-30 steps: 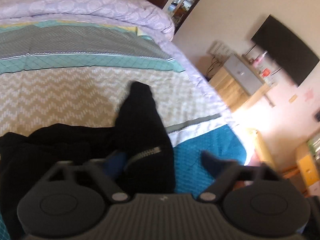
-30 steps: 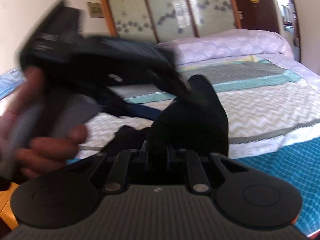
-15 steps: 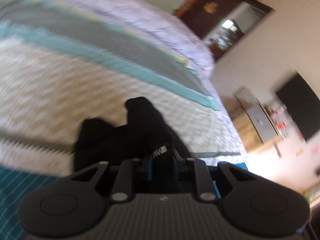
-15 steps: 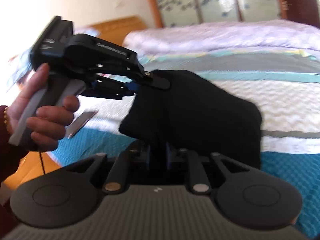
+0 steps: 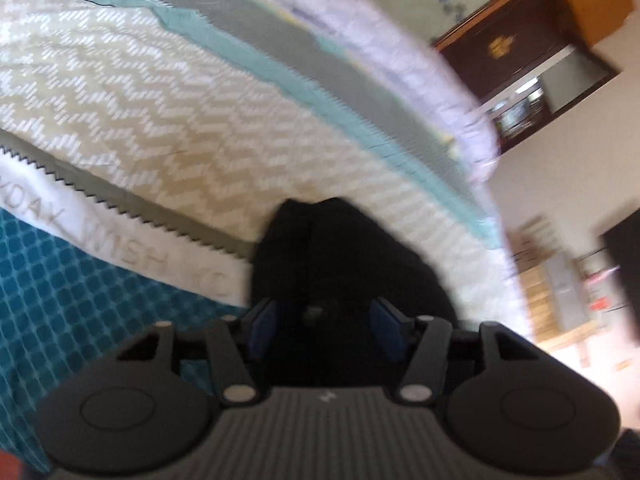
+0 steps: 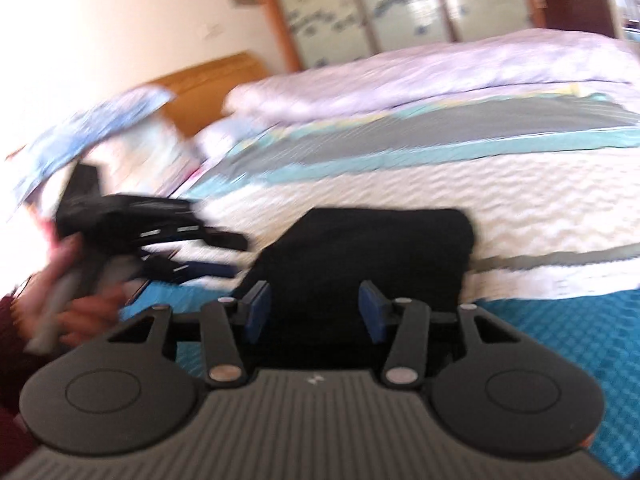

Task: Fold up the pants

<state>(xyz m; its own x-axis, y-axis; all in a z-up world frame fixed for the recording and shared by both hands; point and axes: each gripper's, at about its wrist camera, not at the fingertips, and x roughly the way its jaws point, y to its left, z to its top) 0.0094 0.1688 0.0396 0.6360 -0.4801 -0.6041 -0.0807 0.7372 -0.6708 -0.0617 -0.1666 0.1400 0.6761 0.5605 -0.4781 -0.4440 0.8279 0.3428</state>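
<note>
The black pants point(image 6: 372, 248) lie as a compact folded bundle on the bed, across the border between the white zigzag band and the blue part of the quilt. My right gripper point(image 6: 314, 316) is at the bundle's near edge. Its jaws are opening, and the blue pads point(image 6: 258, 316) stand apart with dark cloth between them, unpressed. My left gripper point(image 5: 324, 326) is also opening over the pants point(image 5: 340, 264), pads wide. In the right wrist view the left gripper point(image 6: 234, 256), held by a hand point(image 6: 80, 312), hovers just left of the bundle.
The quilt point(image 5: 168, 120) has zigzag, teal and grey bands, with a rolled lilac duvet point(image 6: 440, 68) along the far side. A wooden headboard point(image 6: 208, 76) and pillows point(image 6: 100, 120) are on the left. A wooden desk point(image 5: 560, 300) and dark door point(image 5: 500, 48) stand beyond the bed.
Both grippers were shut on the pants half a second ago; now their pads have spread apart and the pants rest folded on the bed. The left gripper has drawn back to the bundle's left.
</note>
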